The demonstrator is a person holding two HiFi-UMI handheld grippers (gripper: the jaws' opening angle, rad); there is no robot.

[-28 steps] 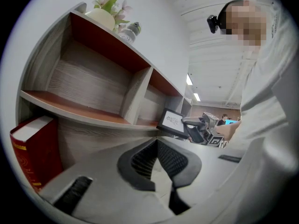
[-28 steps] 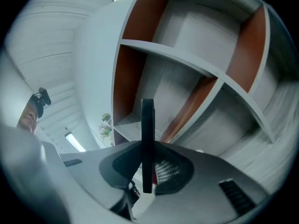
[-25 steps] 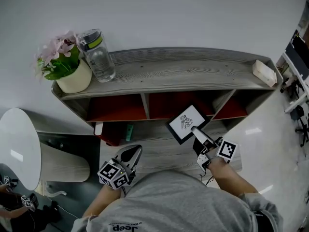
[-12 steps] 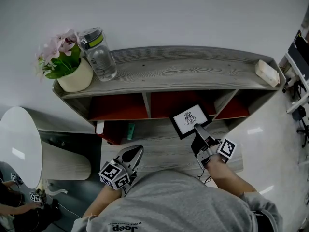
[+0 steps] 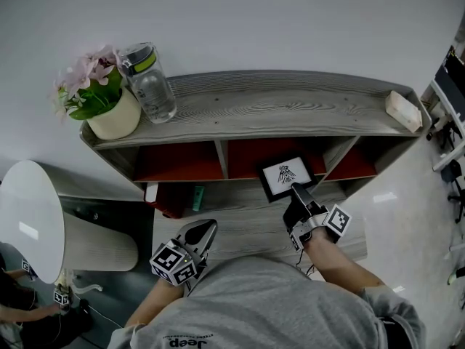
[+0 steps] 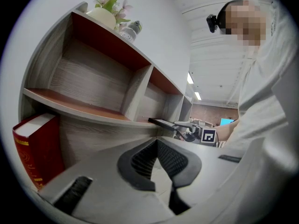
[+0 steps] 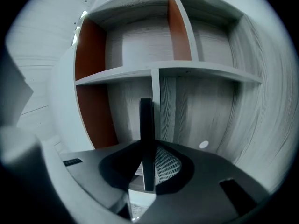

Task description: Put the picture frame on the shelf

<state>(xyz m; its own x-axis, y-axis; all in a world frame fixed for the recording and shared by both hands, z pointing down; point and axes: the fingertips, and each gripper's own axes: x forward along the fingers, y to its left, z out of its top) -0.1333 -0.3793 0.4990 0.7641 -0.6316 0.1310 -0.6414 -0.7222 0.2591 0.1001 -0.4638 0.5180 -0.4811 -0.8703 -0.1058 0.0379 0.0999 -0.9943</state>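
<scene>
The picture frame (image 5: pixel 288 177), black-edged with a white print of a small dark figure, hangs tilted at the mouth of the shelf's (image 5: pixel 276 107) middle compartment. My right gripper (image 5: pixel 296 192) is shut on its near edge. In the right gripper view the frame (image 7: pixel 145 125) stands edge-on between the pads of that gripper (image 7: pixel 148 171), facing the lower shelf board and a divider. My left gripper (image 5: pixel 197 235) is low on the left with nothing in it. In its own view this gripper (image 6: pixel 158 146) has its pads together, and the frame (image 6: pixel 161 122) shows far off.
On the shelf top stand a flower pot (image 5: pixel 109 115), a clear bottle (image 5: pixel 149 86) and a small pale block (image 5: pixel 402 110). A red book (image 5: pixel 168 198) and a green item (image 5: pixel 197 197) are in the lower left compartment. A round white table (image 5: pixel 29 217) is at the left.
My right gripper has carried the frame forward and up toward the middle compartment, and the frame has turned squarer to the shelf. The left gripper has stayed put.
</scene>
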